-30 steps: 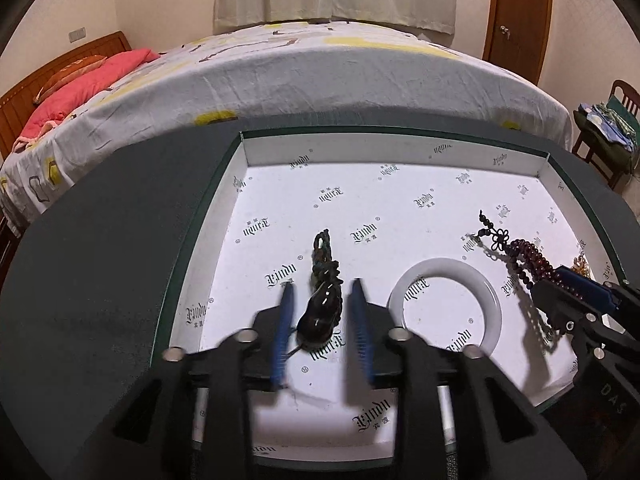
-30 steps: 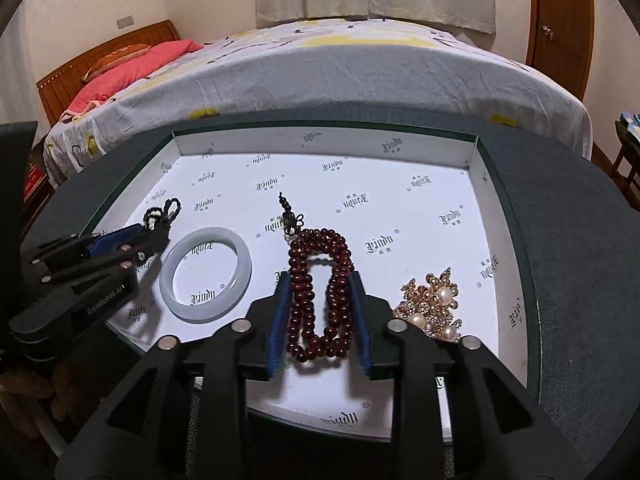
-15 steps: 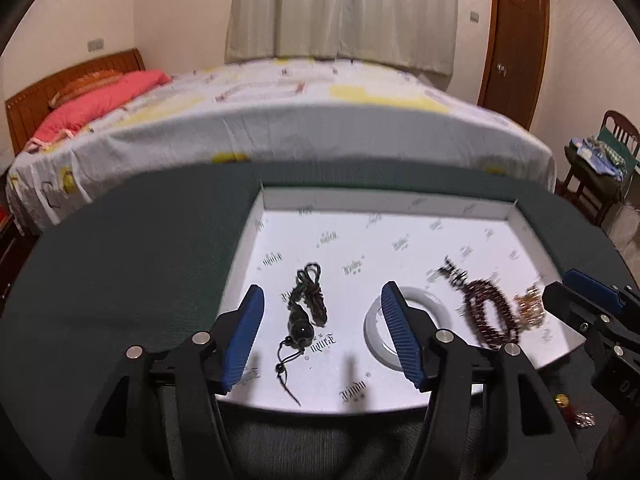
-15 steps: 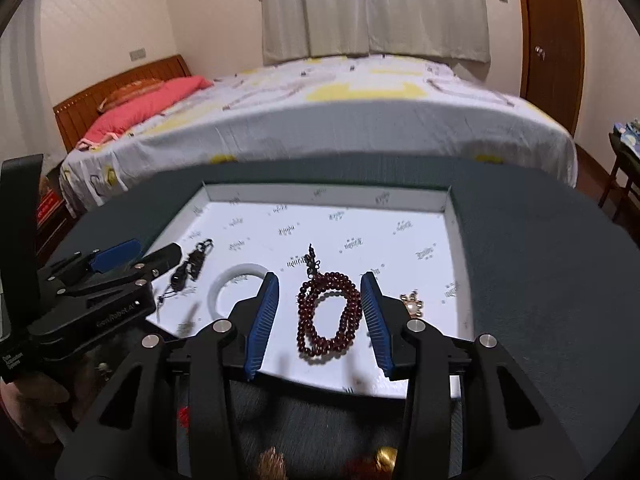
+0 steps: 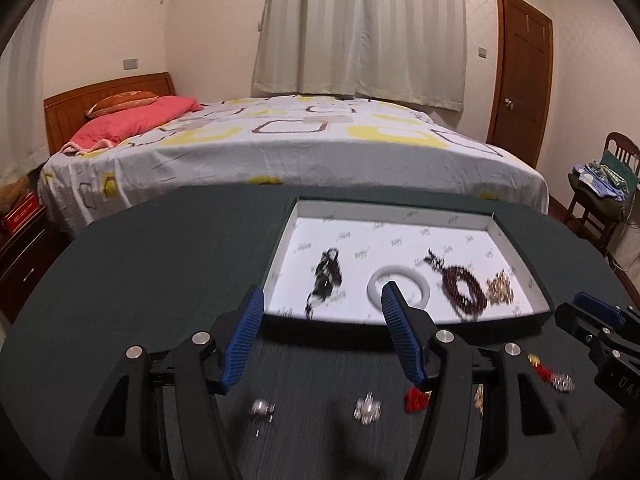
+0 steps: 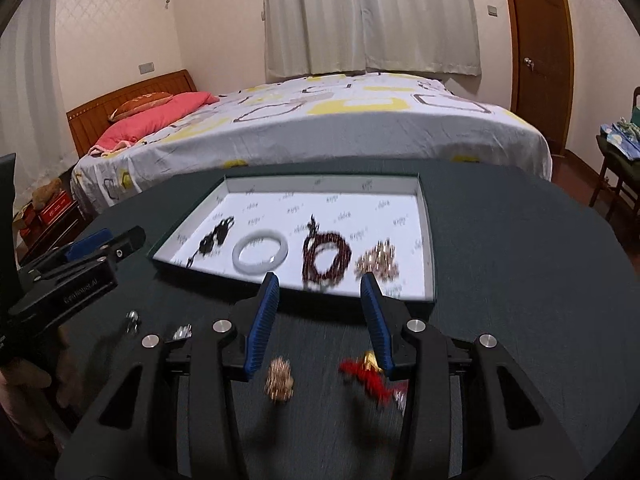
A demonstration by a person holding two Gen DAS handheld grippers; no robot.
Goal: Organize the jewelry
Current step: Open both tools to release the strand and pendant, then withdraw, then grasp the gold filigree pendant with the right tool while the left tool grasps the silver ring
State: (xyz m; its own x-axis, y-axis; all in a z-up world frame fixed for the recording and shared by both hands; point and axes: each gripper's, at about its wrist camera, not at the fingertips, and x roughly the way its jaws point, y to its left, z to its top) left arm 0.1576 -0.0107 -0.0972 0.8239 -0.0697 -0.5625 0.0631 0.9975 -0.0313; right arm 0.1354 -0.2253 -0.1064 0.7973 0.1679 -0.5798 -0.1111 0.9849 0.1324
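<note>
Closest to the cameras, loose bits wait on the dark green felt desk (image 6: 520, 280): a small gold charm (image 6: 280, 378) and a red tassel piece with a gold bead (image 6: 370, 376) in the right wrist view, plus two little silver clusters, one (image 5: 262, 408) at about 7 o'clock of the left gripper (image 5: 322, 312) and one (image 5: 367, 407) nearly dead centre under it. All are motion-blurred, so finer detail is a guess.

The left gripper's blue-padded fingers (image 5: 248, 320) are spread wide with nothing between them. The right gripper (image 6: 320, 300) has its fingers parted too, also empty, hovering above the charm and tassel.

Just past them is the shallow white-lined box tray (image 6: 428, 240). Inside, a black knotted cord pendant (image 5: 326, 276) sits at 9 o'clock, then the pale white jade-like bangle (image 5: 398, 286), the dark red bead bracelet (image 6: 326, 258), and the gold and pearl cluster (image 6: 378, 262) at 3 o'clock, all apart from each other.

My read: next comes picking up the desk pieces. I'd drop each gripper straight down over one item, pinch low at the felt since these are tiny, and take the tassel by its bead, not the threads. Set them in the free strip at 12 o'clock of the tray so nothing tangles.

Beyond it all: the bed with the patterned sheet (image 5: 300, 136).
</note>
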